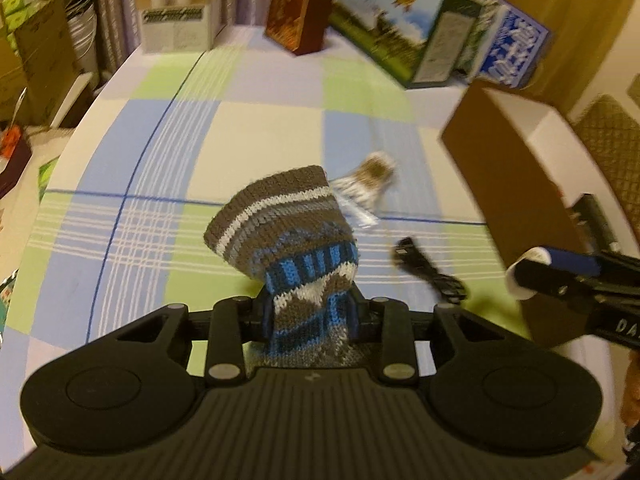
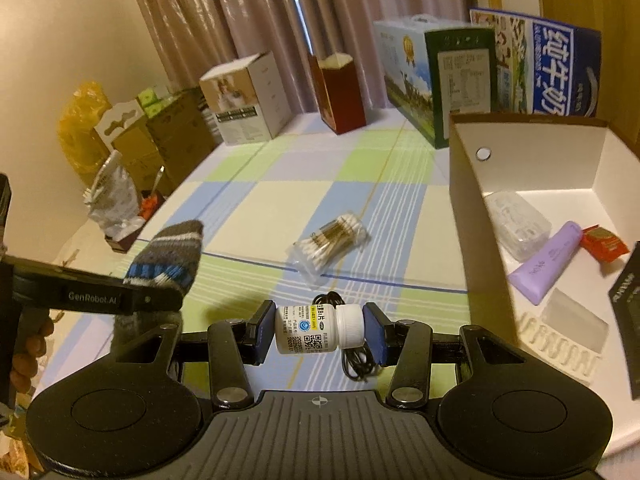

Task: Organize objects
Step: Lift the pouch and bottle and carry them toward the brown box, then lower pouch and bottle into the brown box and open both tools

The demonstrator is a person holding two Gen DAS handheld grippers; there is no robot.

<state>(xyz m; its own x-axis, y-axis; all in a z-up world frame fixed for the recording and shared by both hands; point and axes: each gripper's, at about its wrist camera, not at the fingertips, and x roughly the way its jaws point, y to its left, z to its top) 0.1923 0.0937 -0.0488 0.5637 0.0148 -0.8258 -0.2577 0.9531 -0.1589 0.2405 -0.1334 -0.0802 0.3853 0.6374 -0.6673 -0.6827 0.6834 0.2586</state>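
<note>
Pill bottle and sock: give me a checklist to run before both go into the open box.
1. Right gripper shut on pill bottle, held end to end: ok.
2. Left gripper shut on sock: ok.
3. Open box free of a lid: ok.
4. Bare floor space in the box: ok.
5. Cable clear of the bottle: cannot tell.
6. Cotton swabs still on the table: not ok.

Sock (image 1: 288, 236) brown/blue/white stripes; cloth (image 2: 256, 200) green-blue-cream check; tube (image 2: 548, 260) lilac.
</note>
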